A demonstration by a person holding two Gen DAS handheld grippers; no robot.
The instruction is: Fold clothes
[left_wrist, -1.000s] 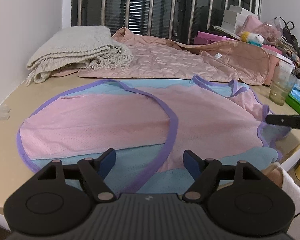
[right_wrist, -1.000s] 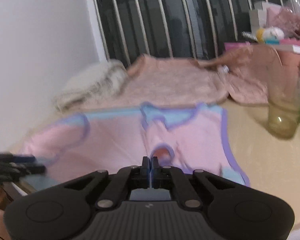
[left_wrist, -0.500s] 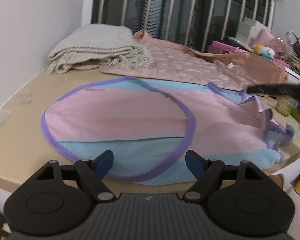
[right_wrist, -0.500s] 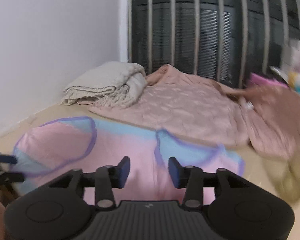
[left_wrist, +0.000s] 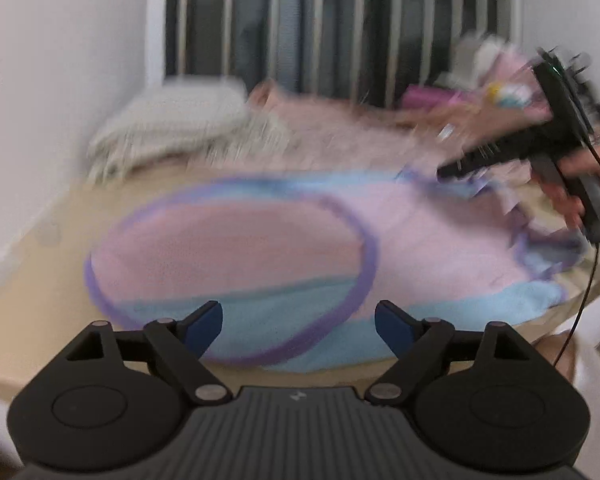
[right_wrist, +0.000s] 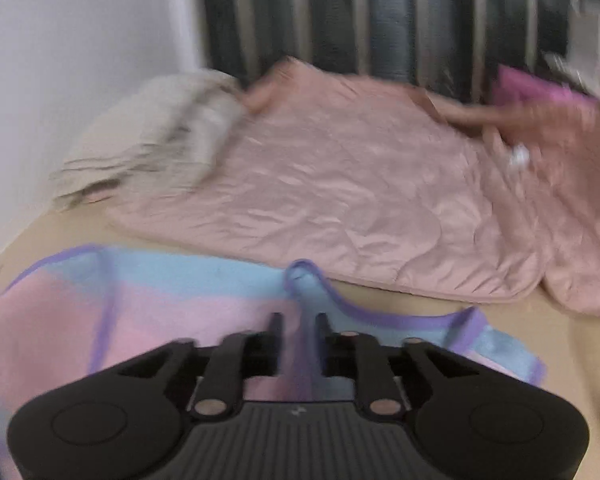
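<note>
On worktop [left_wrist: 28, 264]: pink/blue garment [left_wrist: 260, 248] lies flat, one flap folded over; more folds left. L tongs [left_wrist: 298, 322] wide, opening, empty. R tongs [right_wrist: 298, 330] part-open, closing over purple strap, no grip yet

One garment [left_wrist: 260, 248], one quilt [right_wrist: 340, 184], one blanket [right_wrist: 152, 136]

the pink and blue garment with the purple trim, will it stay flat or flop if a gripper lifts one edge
The pink and blue garment would probably flop: it lies thin and limp on the table, wrinkled at its right end. It looks light, like mesh. Pushed, it would likely bunch rather than slide whole.
</note>
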